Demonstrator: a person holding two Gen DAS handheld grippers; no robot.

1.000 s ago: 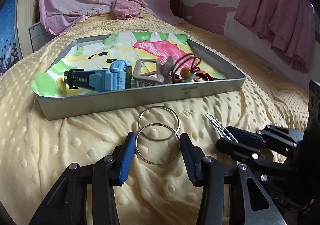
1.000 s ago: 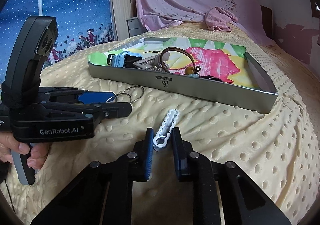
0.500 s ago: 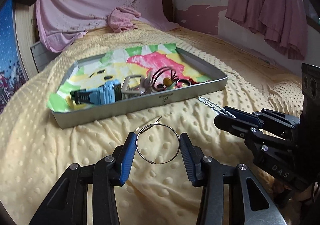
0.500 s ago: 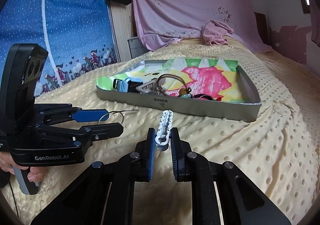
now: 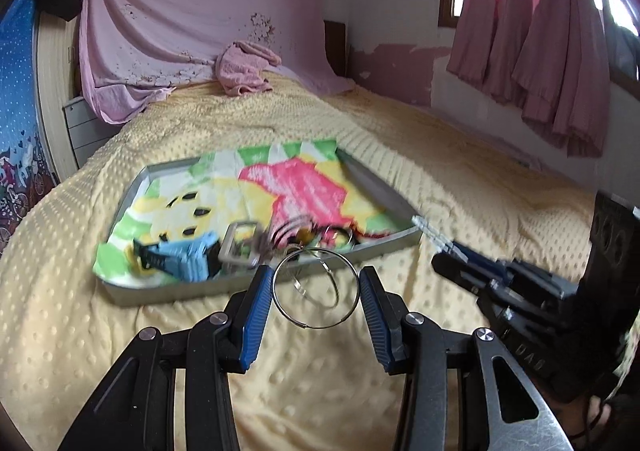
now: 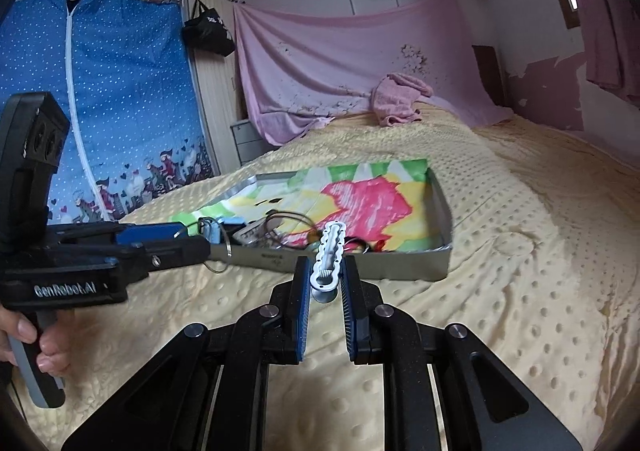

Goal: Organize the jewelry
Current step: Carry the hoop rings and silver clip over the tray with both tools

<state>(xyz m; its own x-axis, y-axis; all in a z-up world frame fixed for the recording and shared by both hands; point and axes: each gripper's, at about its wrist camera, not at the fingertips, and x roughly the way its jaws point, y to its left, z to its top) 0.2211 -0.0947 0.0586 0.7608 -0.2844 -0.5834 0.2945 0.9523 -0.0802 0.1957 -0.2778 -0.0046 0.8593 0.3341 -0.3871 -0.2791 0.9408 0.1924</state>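
My left gripper (image 5: 315, 275) is shut on a pair of linked metal rings (image 5: 307, 326); one hangs loose behind the other, above the yellow bedspread (image 5: 120, 331) just short of the tray. The grey metal tray (image 5: 160, 291), lined with a colourful cloth, holds a blue watch (image 5: 180, 255), a silver buckle (image 5: 240, 243) and dark hair ties (image 5: 296, 231). My right gripper (image 6: 326, 271) is shut on a white wavy hair clip (image 6: 329, 251), pointing at the tray (image 6: 360, 263). Each gripper shows in the other's view: the right gripper (image 5: 444, 251) and the left gripper (image 6: 192, 239).
A pink towel (image 5: 244, 67) lies at the head of the bed under a hanging pink sheet (image 5: 192, 43). Pink clothes (image 5: 540, 51) hang on the right. A blue dotted cover (image 6: 120, 99) stands on the left. A hand (image 6: 24, 331) grips the left tool's handle.
Both grippers rose off the bedspread with their items held, the rings and the clip, and came closer to the tray's front wall. The second ring swung free behind the first.
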